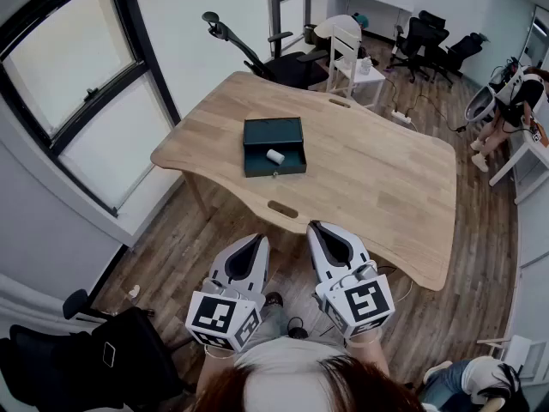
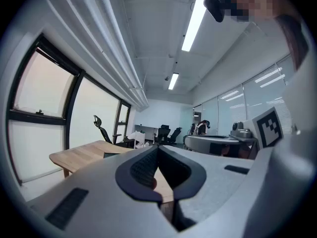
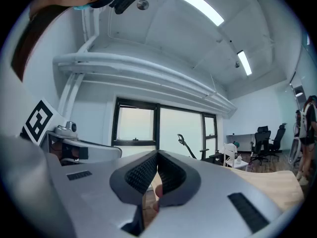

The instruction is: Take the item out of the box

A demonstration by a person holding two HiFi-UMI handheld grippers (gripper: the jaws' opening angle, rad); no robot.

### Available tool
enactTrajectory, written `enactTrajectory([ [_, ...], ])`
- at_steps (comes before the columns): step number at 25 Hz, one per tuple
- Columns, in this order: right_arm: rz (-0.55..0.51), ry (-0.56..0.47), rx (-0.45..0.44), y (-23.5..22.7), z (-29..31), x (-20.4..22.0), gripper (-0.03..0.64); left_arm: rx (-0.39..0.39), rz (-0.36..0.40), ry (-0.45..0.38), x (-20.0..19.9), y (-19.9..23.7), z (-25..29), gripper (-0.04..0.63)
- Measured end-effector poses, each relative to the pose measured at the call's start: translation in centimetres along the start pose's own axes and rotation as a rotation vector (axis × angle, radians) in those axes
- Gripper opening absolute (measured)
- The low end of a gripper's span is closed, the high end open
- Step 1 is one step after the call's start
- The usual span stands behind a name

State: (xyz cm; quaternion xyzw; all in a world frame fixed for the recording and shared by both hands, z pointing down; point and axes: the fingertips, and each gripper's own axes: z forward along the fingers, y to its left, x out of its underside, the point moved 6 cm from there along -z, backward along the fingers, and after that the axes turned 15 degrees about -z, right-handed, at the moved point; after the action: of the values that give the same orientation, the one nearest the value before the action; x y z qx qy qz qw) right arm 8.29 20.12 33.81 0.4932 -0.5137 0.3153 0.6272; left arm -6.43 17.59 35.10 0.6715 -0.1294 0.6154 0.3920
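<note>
The fingers (image 2: 142, 168) of the left gripper (image 1: 257, 240) are clenched tip to tip, with nothing between them. The right gripper (image 1: 316, 227) is the same: its fingers (image 3: 140, 172) are clenched and empty. Both are held level, side by side, over the floor (image 1: 193, 239) just short of the near edge of the desk (image 1: 377, 187). They are well apart from the box (image 1: 274, 146), which lies open on the left part of the desk. The item (image 1: 275, 156), a small white roll, lies inside the box's near half. A chair (image 1: 257, 58) stands beyond the far edge, and a window (image 1: 77, 84) is on the left.
</note>
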Motion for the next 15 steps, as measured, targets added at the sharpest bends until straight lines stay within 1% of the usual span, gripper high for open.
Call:
enactTrajectory([
  [5,0.012,0.002,0.004,-0.8,-0.2,0.4,0.023,-0.001,0.003,0.005,0.2,-0.2,0.7,0.008],
  [8,0.053,-0.013,0.004,-1.5,0.2,0.6,0.023,-0.003,0.009,0.01,0.1,0.1,1.4,0.008],
  [15,0.095,-0.016,-0.03,-2.5,2.1,0.8,0.025,0.001,0.017,0.014,-0.9,1.2,3.5,0.008],
])
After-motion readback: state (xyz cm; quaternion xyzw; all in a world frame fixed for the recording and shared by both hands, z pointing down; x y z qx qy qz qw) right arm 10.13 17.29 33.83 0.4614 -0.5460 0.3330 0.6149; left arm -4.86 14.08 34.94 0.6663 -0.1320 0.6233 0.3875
